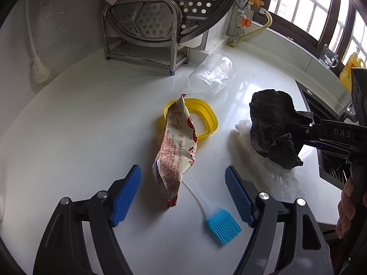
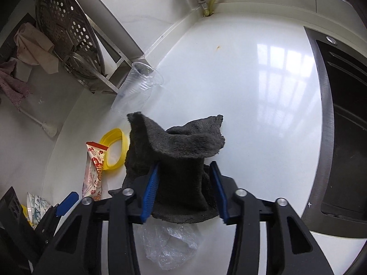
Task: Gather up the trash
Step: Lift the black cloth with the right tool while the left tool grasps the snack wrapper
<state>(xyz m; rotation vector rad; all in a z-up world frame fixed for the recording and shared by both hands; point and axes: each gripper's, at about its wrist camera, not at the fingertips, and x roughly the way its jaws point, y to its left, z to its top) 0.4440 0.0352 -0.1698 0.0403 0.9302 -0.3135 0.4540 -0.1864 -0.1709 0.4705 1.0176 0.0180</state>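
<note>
Several scraps remain uncollected; only a cloth is in hand.
The right gripper (image 2: 183,190) pinches the dark rag (image 2: 181,160) above the crumpled plastic bag (image 2: 169,245); the left gripper (image 1: 183,194) gapes empty, the snack wrapper (image 1: 176,151) between its jaws, the clear cup (image 1: 212,74) beyond.

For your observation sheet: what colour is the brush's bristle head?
Light blue bristle head, clearest in left wrist view.

Crumpled snack wrapper (image 1: 176,146) lies on yellow ring (image 1: 207,116), beside clear plastic (image 1: 275,174).
</note>
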